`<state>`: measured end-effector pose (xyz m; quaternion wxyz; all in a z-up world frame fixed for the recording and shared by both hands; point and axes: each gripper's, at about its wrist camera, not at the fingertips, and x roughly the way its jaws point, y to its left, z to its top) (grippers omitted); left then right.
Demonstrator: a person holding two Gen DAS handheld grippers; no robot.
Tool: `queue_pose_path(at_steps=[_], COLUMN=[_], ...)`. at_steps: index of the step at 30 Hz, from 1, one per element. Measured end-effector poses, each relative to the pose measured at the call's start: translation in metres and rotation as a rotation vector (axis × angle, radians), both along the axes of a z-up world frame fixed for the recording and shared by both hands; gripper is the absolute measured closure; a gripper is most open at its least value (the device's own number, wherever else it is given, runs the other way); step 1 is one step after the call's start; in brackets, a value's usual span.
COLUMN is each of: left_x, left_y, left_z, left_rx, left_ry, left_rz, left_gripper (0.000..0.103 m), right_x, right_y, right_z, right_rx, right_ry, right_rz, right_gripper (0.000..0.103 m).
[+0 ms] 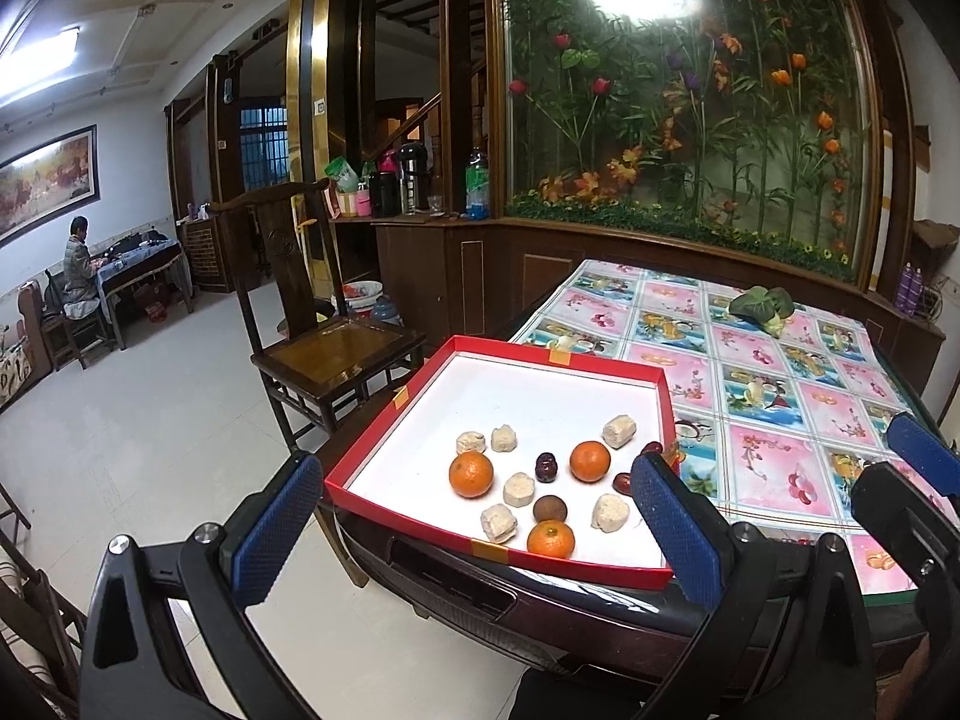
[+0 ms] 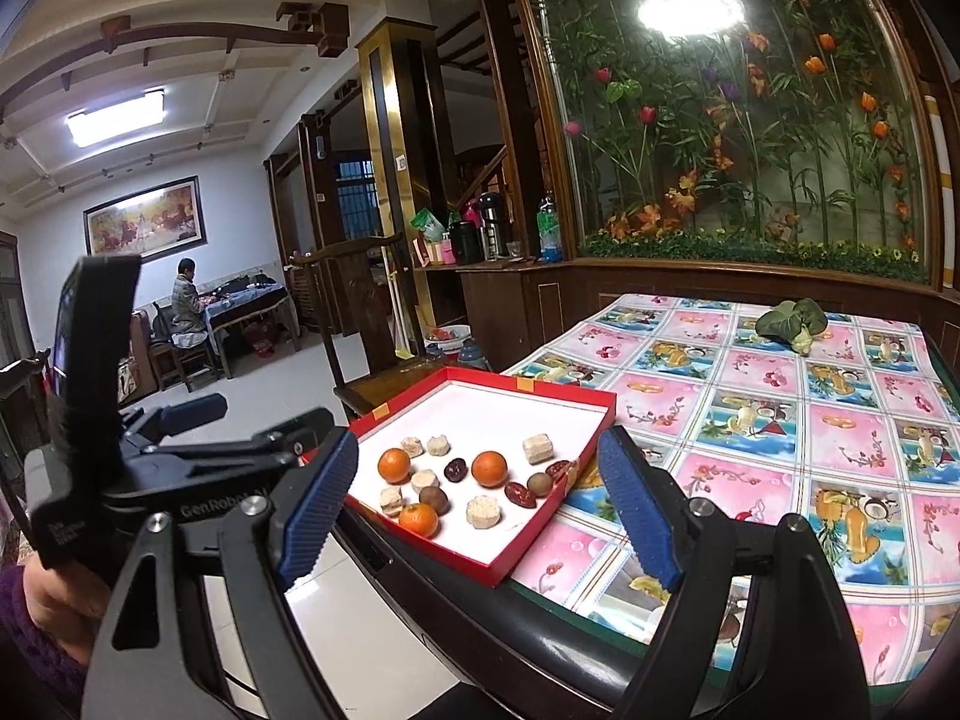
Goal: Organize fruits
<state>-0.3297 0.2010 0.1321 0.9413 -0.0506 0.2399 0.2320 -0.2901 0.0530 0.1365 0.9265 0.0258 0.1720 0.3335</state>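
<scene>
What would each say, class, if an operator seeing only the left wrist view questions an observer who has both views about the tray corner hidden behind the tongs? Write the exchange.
Operator: The left tongs cover the right corner of the red tray. What lies there?
Observer: A brown longan sits by the right wall, next to a red date.
Operator: Are the right tongs carrying anything?
Observer: No, they stand open with nothing between them.
</scene>
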Motion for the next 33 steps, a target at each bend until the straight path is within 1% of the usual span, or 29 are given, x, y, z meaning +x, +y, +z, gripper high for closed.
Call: queue_pose_path(at_steps=[4,15,22,26,29,33], left_x=[0.000,0.000,0.000,0.002,0.003,0.002], left_y=[0.000,-0.001,-0.001,0.001,0.001,-0.005], left_z=[-0.001,-0.002,-0.002,0.000,0.002,0.008], left_rx=[0.004,0.020,0.022,0.019,0.010,0.011], left_ry=[0.003,0.009,0.009,0.000,-0.020,-0.076], left_rz=[0.003,0.003,-0.004,0.001,-0.030,-0.075], left_gripper=[0.000,0.000,0.000,0.000,0.000,0.000], right_x=[0.001,0.004,0.006,0.007,0.011,0.021], right_y=[0.003,0.006,0.005,0.006,0.005,0.000], right_z=[0.000,0.001,0.003,0.003,0.003,0.001], right_rx=[-0.007,-0.004,0.004,0.007,0.024,0.069], right_ry=[-0.004,-0.013,0.000,0.001,0.015,0.057], right_rz=[0.002,0.000,0.006,0.009,0.012,0.017], right_gripper=[0.018,0.017,0.017,0.017,0.017,0.017])
